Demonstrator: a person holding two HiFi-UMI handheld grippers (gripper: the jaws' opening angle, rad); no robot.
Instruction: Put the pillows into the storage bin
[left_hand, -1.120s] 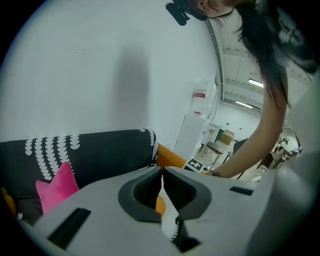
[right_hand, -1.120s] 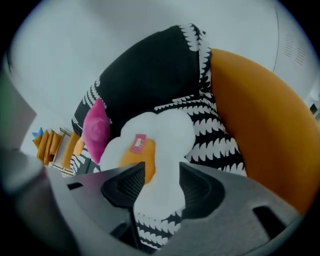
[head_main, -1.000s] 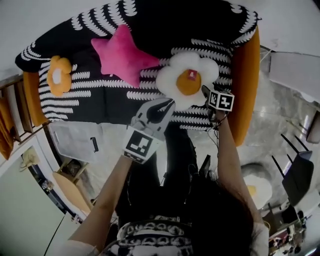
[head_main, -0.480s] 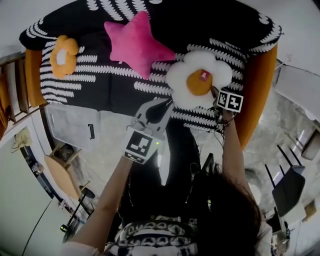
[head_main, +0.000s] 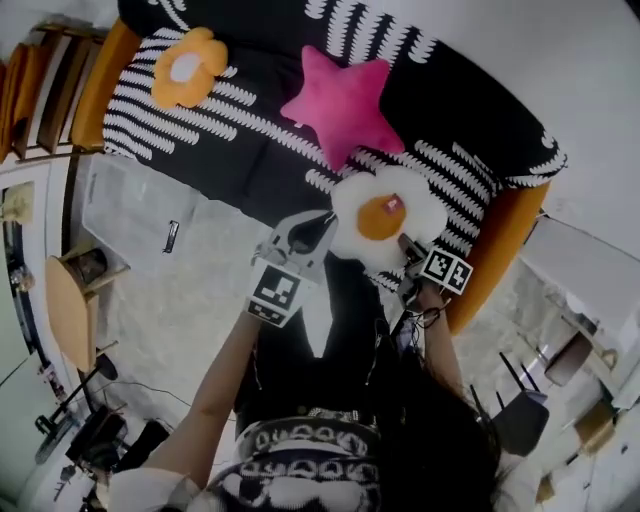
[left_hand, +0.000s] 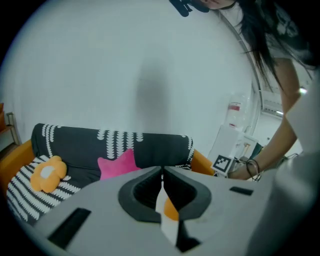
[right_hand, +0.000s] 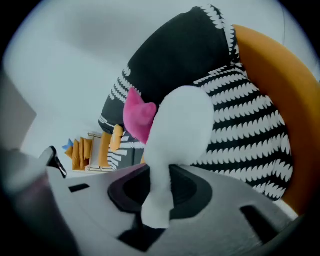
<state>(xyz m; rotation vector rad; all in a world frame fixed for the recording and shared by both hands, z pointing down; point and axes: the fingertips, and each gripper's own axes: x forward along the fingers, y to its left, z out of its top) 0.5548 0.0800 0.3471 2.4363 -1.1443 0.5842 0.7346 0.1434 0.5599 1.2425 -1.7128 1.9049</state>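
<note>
Right claw (head_main: 405, 248) — jaws just been closing — clamped on fried-egg pillow (head_main: 350, 205) rim, at sofa (head_main: 490, 250) front edge. Left claw (head_main: 326, 217) closed, just beside pillow.

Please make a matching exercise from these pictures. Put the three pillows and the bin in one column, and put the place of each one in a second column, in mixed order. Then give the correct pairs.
Things
1. egg pillow
2. star pillow
3. flower pillow
4. bin

Places
A. on the floor in front of the sofa
B. on the sofa, at the end farthest from the claws
C. pinched by both the left claw and the right claw
D. on the sofa, between the other two pillows

Pairs: 1-C, 2-D, 3-B, 4-A
</note>
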